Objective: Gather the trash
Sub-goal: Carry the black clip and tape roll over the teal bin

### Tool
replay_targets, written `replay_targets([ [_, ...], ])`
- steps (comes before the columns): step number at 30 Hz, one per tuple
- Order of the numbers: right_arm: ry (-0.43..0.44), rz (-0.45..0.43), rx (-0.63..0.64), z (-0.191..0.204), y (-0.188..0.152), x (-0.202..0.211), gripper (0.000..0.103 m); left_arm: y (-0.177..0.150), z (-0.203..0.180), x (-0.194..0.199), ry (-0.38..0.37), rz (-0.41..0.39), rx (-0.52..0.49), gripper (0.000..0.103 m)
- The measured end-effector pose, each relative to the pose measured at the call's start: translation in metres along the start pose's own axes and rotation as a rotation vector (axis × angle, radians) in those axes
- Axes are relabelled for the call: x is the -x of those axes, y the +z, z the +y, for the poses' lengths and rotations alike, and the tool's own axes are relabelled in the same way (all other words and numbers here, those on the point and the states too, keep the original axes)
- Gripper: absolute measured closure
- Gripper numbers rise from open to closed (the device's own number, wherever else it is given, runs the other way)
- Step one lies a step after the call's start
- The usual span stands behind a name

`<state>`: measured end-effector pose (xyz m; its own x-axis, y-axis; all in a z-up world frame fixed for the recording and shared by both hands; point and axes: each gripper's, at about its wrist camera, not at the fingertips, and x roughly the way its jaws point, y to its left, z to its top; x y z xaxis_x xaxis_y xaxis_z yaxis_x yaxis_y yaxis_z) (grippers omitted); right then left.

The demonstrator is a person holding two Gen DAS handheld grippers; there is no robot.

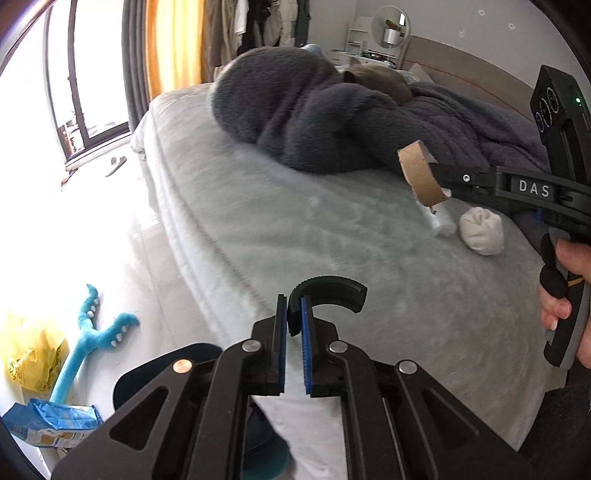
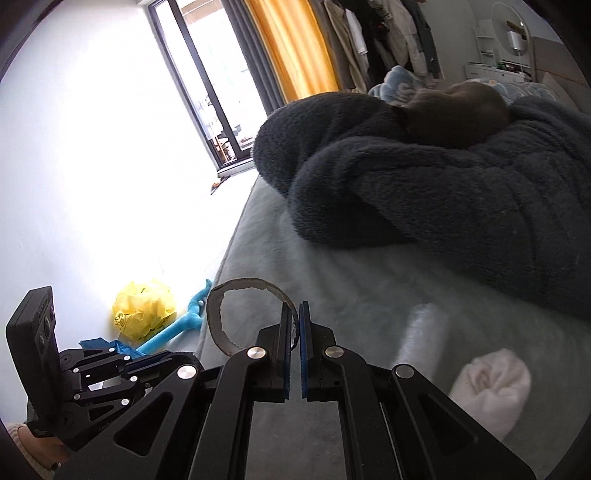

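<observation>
Black curved plastic piece (image 1: 325, 295) sits pinched in my closed left tongs (image 1: 293, 325); my right tongs (image 2: 294, 325), closed too, hold the cardboard roll (image 2: 236, 314) by its thin wall above the bed (image 1: 295, 229). It may slip or tear out.

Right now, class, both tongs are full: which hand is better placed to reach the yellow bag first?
Left, probably: the left tongs, shut on a black curved piece, sit between the right tongs, holding the cardboard tube, and the yellow bag.

Home bedroom: bed (image 1: 332, 236) with dark fleece blanket (image 1: 295, 110), yellow curtain (image 1: 173, 40) beside window (image 1: 92, 74), clothes (image 2: 388, 33) hanging, round mirror (image 1: 390, 26), plush toy (image 1: 88, 332) on floor.
</observation>
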<state>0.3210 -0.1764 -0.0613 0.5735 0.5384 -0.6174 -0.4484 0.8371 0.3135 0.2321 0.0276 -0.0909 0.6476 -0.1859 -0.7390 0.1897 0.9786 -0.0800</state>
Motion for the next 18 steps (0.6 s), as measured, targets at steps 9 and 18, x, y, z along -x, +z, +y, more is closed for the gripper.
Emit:
replay_targets([
  [9,0.052,0.031,0.057,0.042,0.003,-0.027,0.099,-0.009,0.037,0.009,0.036,0.005,0.041,0.095],
  [18,0.093,0.078,0.098,0.076,-0.002,-0.055,0.099,-0.023,0.070,0.013,0.071,0.037,0.078,0.095],
])
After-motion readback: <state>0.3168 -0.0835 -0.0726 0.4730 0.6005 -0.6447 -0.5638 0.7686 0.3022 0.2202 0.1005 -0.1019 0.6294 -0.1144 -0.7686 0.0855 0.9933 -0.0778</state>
